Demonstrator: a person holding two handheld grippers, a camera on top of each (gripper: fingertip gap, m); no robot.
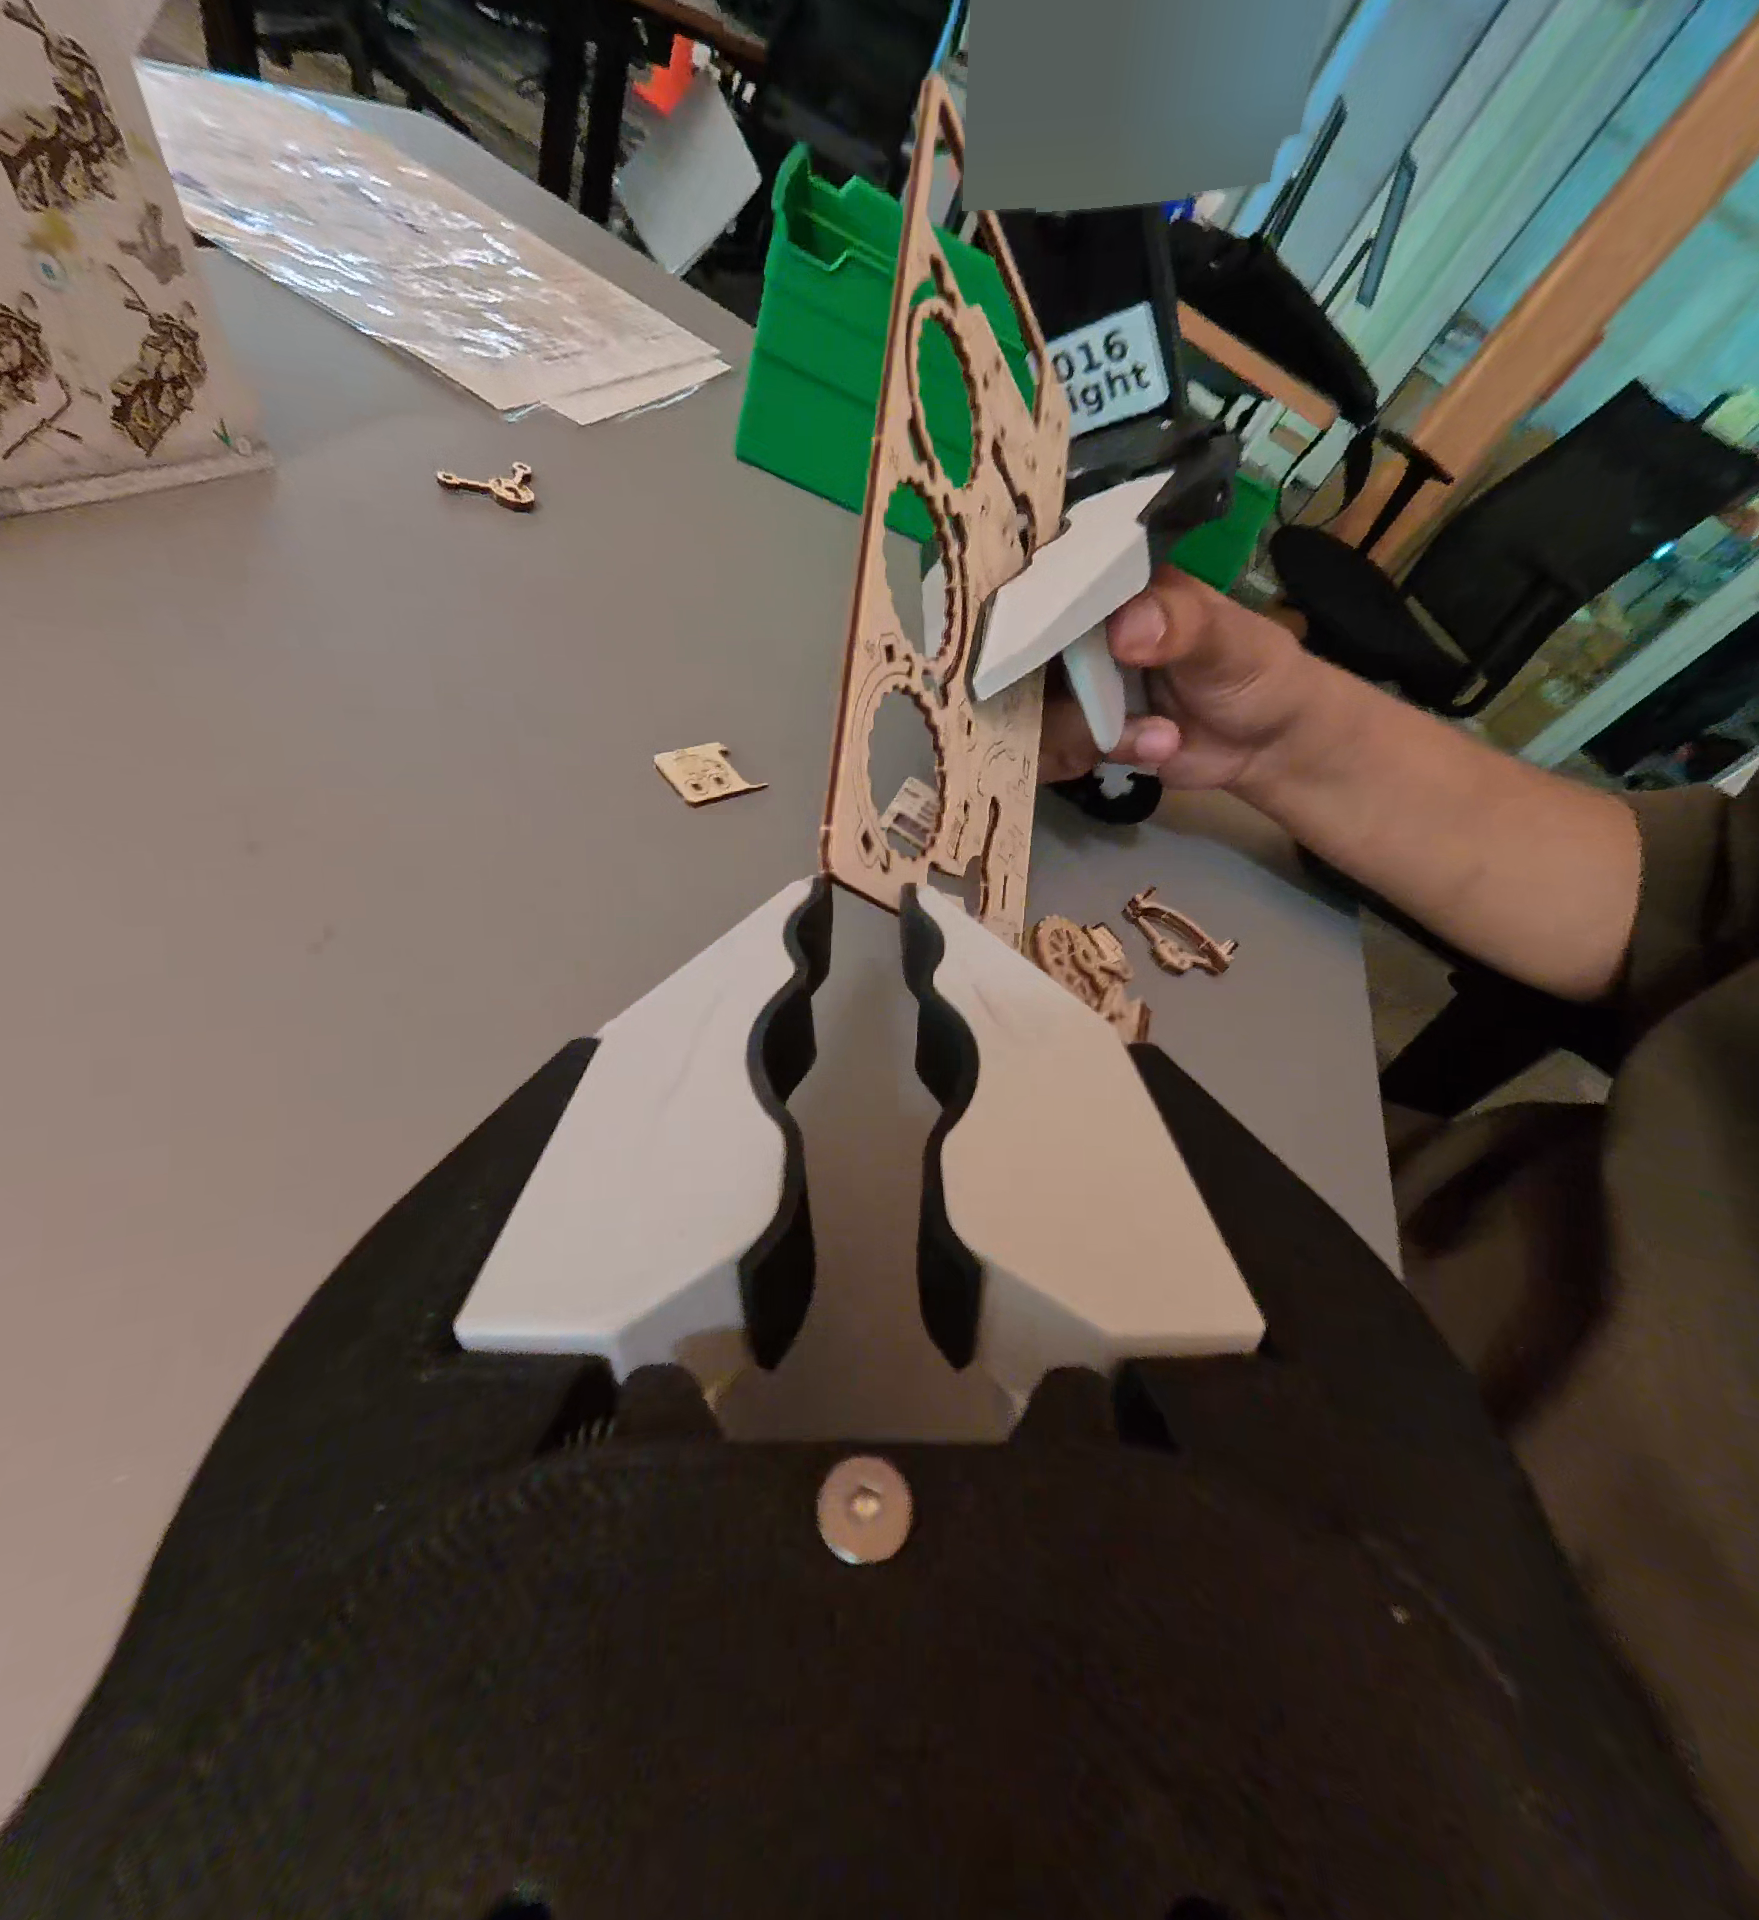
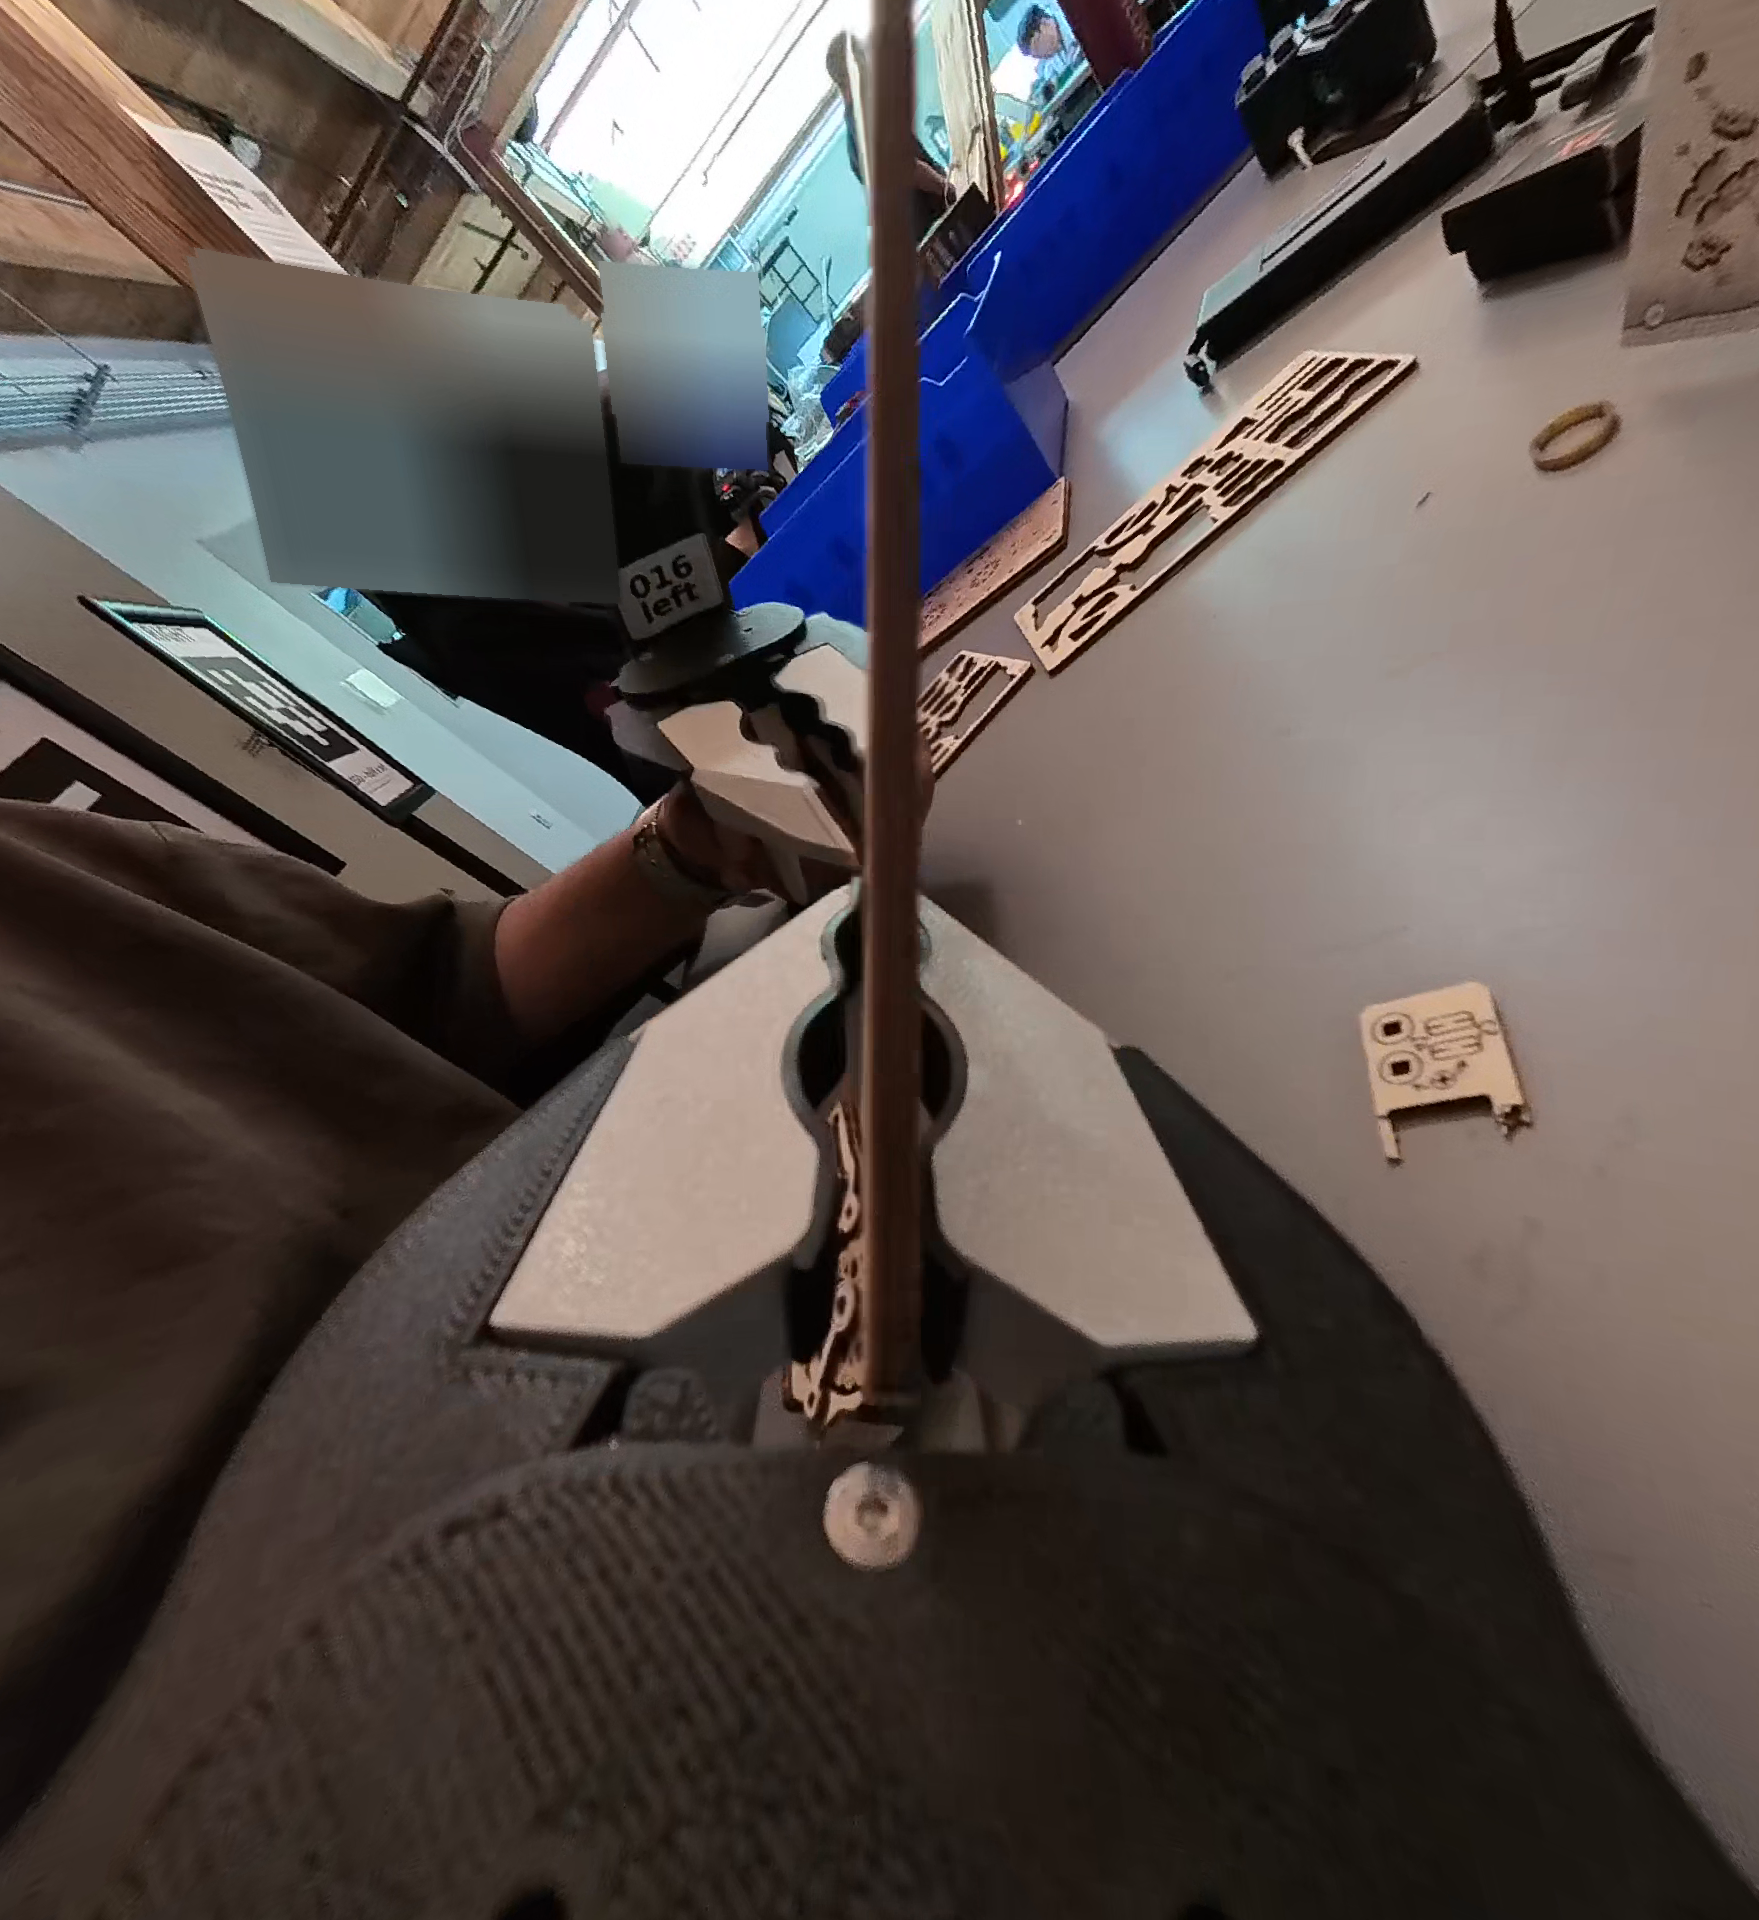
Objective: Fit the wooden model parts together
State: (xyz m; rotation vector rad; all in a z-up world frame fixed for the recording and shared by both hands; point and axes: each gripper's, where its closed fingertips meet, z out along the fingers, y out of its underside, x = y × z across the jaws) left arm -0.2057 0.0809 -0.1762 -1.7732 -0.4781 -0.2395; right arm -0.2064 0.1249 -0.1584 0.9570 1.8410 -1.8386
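Now, right tongs: the right tongs [image 2: 880, 925] are squeezed tight on the thin wooden sheet [image 1: 942, 582], which stands up on its edge above the bench [image 1: 283, 779].
Left tongs: the left tongs [image 1: 862, 902] have a narrow gap, and their tips sit at the bottom corner of the sheet. I cannot tell if they pinch it yet.
Step in hand: I think a part is being worked loose from the sheet.
How to do it well: hold the sheet still, grip only a small bit, and push softly so the thin wood does not snap.
Loose parts: a flat card piece [image 2: 1441, 1065] and a small wheel piece [image 1: 1072, 951] lie on the bench nearby.
Farther off: a green box [image 1: 813, 343] stands behind the sheet.
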